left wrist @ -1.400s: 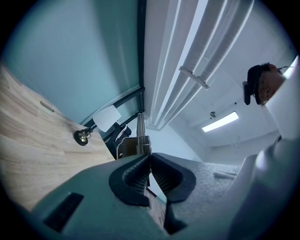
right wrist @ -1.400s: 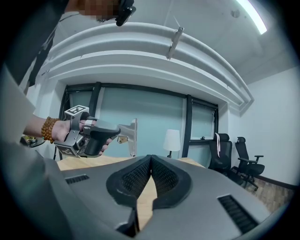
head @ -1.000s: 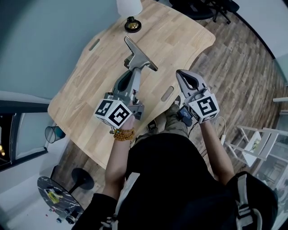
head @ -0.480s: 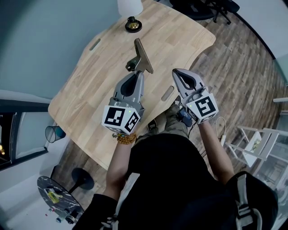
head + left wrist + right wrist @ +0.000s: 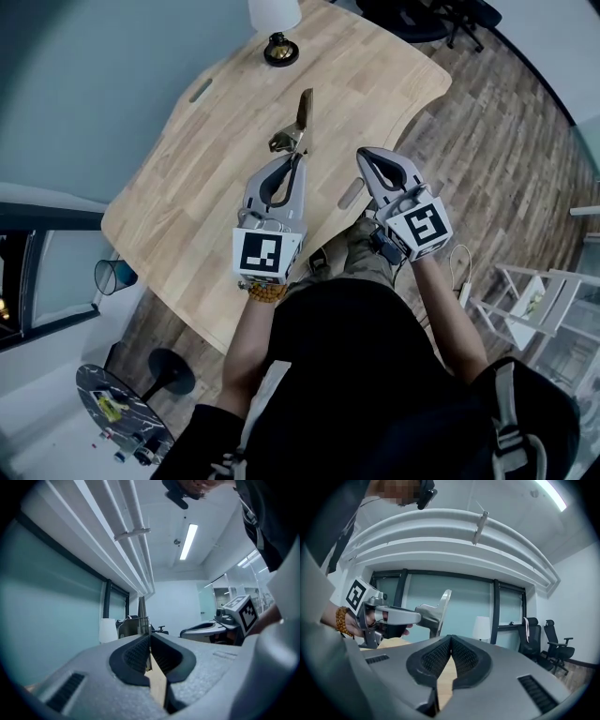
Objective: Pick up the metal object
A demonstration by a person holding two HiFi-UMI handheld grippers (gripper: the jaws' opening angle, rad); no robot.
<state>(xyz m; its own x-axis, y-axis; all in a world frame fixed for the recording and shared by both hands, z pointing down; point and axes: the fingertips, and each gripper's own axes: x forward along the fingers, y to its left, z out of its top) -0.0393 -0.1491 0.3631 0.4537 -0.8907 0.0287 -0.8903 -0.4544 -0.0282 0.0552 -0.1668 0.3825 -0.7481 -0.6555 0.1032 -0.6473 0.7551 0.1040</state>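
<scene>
Step judged: metal object already lifted, now only to be held steady.

Left gripper is clamped on the metal object. Only 1 thin end is pinched between the pads, and the rest sticks out past the tips. The object is seen edge-on from the head view, above the table and clear of its top.

To do this well, the squeeze should be kept firm, since little metal is caught and the long free end could lever out. Wrist roll should be kept slow. The object is best kept over the table, so a slip lands on wood, not floor.

Pose: the left gripper is pointed about level, out over the table's near edge, marker cube up toward the head camera. A beaded bracelet is worn on that wrist.

Right gripper is held nearer the table's right side, by the slot, also roughly level. Its jaws are pressed together with nothing between. It is best kept apart from the object.

Lamp is stood at the table's far end.
</scene>
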